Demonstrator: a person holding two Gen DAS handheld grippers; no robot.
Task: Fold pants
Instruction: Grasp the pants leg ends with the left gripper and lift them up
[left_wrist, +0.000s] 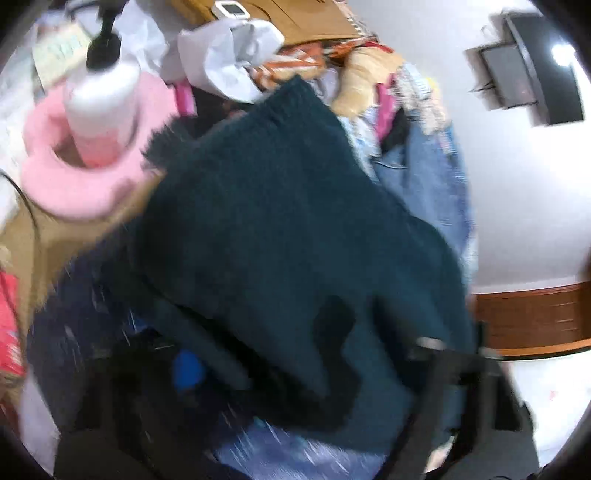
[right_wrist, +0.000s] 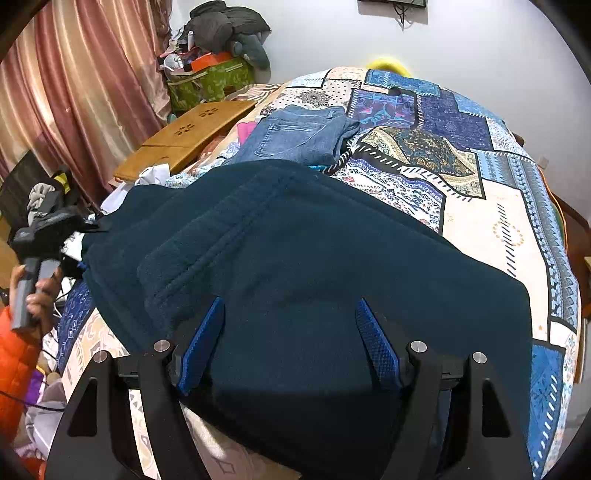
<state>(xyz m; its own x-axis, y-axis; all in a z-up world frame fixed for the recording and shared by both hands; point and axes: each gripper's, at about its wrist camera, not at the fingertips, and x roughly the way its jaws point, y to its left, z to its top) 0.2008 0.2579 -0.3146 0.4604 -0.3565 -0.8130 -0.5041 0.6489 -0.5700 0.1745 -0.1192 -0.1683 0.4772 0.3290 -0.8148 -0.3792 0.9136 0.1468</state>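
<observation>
Patchwork bedspread (right_wrist: 491, 221) carries everything. Nearest, the right gripper (right_wrist: 290, 345) stands released, blue fingers (right_wrist: 201, 345) spread over the dark teal pants (right_wrist: 295, 251). At their left edge the left gripper (right_wrist: 79, 264) grasps the cloth. Beyond lie folded jeans (right_wrist: 295, 134).

The left wrist picture is smeared and blurry all over, with a bright lamp glare (left_wrist: 563, 55) in the top corner, while the right wrist picture is sharp and evenly lit, with round dark corners, bent edges and a dark shadow low on the pants (right_wrist: 295, 413).
</observation>
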